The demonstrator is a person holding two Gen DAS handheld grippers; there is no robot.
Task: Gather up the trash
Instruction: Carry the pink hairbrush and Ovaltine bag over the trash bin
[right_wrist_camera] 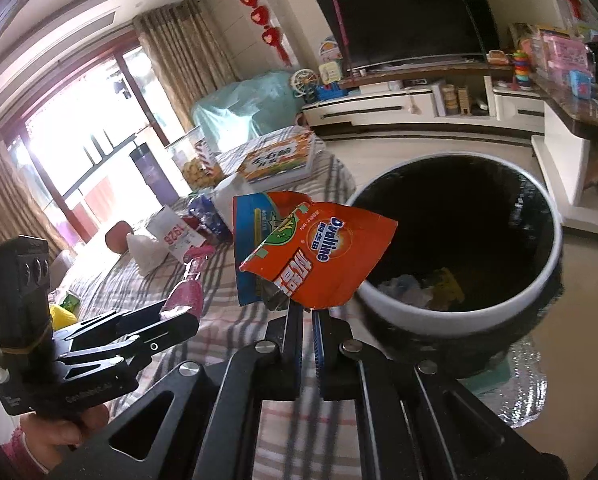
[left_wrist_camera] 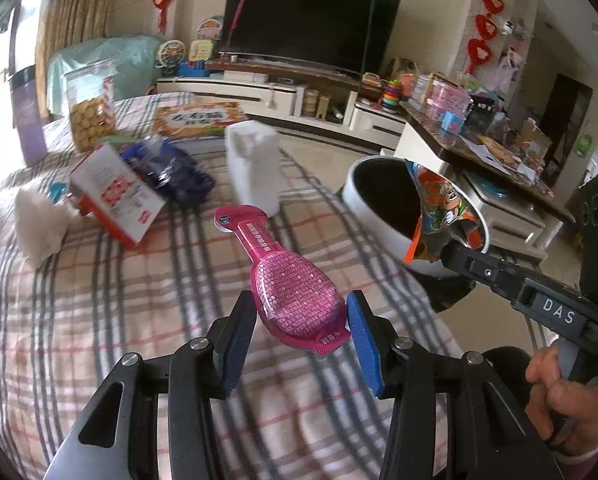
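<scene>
My left gripper is shut on the wide end of a pink spoon-shaped packet, which I hold above the plaid cloth. Off to the right, my right gripper is shut on a torn orange Ovaltine wrapper at the near rim of the white-rimmed black bin. In the right wrist view the right gripper pinches the wrapper just left of the bin, which has some trash at its bottom. The left gripper with the pink packet is at the left.
On the plaid cloth lie a crumpled tissue, a red-and-white carton, a blue wrapper, a white tissue pack, a cookie jar and an orange book. A TV cabinet and a cluttered side table stand beyond.
</scene>
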